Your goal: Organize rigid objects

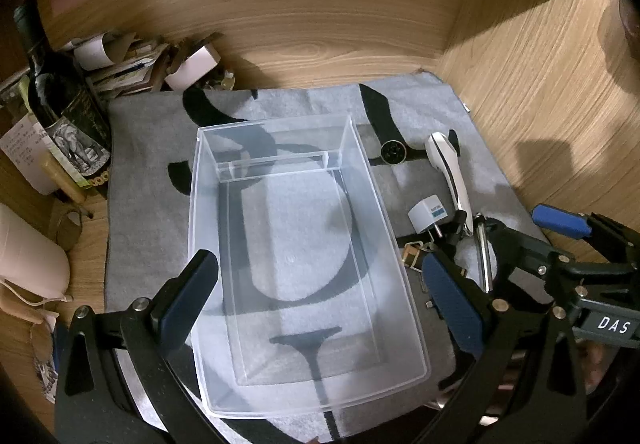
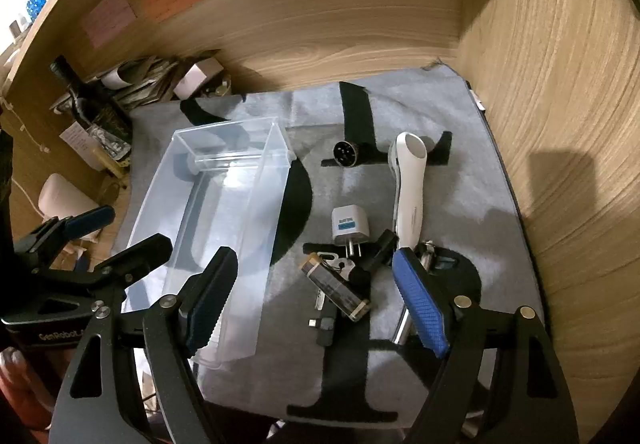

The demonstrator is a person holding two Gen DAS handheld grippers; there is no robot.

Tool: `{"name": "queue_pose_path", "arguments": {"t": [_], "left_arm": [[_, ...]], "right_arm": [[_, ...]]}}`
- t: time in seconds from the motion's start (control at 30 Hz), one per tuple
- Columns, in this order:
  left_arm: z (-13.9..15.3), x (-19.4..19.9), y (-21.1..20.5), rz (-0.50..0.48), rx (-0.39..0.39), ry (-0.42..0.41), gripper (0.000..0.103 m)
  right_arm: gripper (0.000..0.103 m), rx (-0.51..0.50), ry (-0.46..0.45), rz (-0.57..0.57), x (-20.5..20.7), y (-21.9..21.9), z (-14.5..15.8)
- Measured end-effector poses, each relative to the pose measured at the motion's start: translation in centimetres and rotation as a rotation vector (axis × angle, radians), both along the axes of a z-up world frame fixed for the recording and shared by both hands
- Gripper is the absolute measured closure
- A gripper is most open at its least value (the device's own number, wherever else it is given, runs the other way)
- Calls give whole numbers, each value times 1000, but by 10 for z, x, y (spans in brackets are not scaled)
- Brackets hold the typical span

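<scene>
Both grippers, left (image 1: 320,308) and right (image 2: 316,300), were held spread and empty, tilted downward; the clear bin (image 1: 200,244) was framed by the left, a battery-like block (image 2: 336,290) by the right.

Clear bin (image 1: 372,179) sits open-topped and empty below my left gripper (image 1: 320,296), free entry; wood walls (image 2: 560,123) box the mat's (image 2: 472,203) right and back; bottle (image 1: 60,103) and paper clutter (image 1: 132,63) crowd the left.

A bin (image 1: 304,244) sits on the mat (image 1: 152,147), which lies on the counter (image 1: 540,103). Right of the bin lie a round disc (image 2: 347,154), a handheld device (image 2: 410,187), a plug adapter (image 2: 346,226) and, nearest, a battery (image 2: 336,290) among small items. A bottle (image 1: 60,99) and papers (image 1: 120,63) stand behind the mat's left corner.
</scene>
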State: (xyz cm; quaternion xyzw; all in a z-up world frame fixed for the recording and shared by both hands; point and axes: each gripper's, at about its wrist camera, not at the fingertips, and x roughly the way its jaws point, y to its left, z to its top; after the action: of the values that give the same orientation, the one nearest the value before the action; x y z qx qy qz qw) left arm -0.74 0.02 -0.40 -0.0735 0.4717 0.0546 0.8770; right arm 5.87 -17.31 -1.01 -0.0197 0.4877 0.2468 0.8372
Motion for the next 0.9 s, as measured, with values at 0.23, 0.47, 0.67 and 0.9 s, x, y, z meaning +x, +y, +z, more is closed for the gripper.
{"name": "queue_pose_path", "arguments": {"t": [0.23, 0.47, 0.67, 0.9], "left_arm": [[1, 3, 0, 0, -1, 1, 0], [3, 5, -1, -7, 1, -3, 0], [4, 6, -1, -6, -1, -3, 0], [4, 7, -2, -12, 2, 0, 0]], "right_arm": [[25, 3, -6, 2, -1, 2, 2], [25, -2, -1, 7, 1, 2, 2], [25, -6, -2, 12, 3, 1, 2], [25, -5, -1, 14, 4, 0, 2]]}}
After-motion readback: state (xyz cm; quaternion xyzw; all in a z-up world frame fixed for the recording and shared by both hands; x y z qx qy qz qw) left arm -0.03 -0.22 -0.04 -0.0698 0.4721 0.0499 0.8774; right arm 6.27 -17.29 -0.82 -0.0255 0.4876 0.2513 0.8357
